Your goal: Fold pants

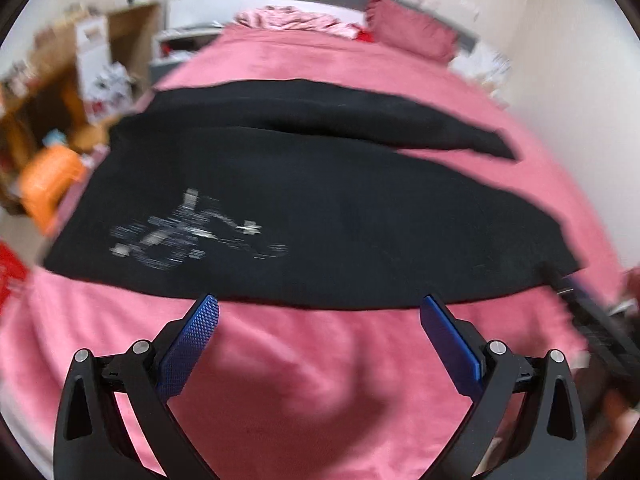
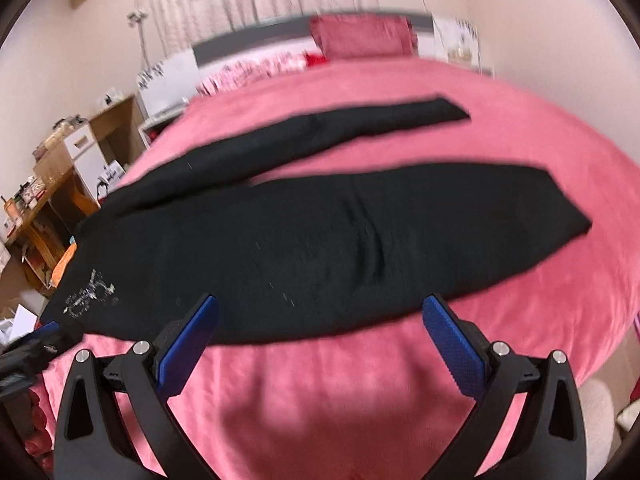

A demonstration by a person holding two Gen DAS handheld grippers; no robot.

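Black pants [image 1: 312, 200] lie spread flat across a pink bed, waist to the left with a white print [image 1: 188, 232], legs running right and splayed apart. They also show in the right wrist view [image 2: 320, 236], print [image 2: 90, 294] at lower left. My left gripper [image 1: 320, 312] is open and empty, just short of the pants' near edge. My right gripper [image 2: 320, 312] is open and empty, above the near leg's edge. The right gripper shows at the left wrist view's right edge [image 1: 592, 320]; the left gripper shows at the right wrist view's left edge [image 2: 36, 344].
The pink bedspread [image 1: 304, 380] covers the bed. A pink pillow [image 2: 360, 38] and crumpled pink bedding [image 1: 296, 20] lie at the grey headboard. Wooden shelves with clutter [image 2: 52, 200] and an orange stool [image 1: 48, 184] stand left of the bed. Walls are on the right.
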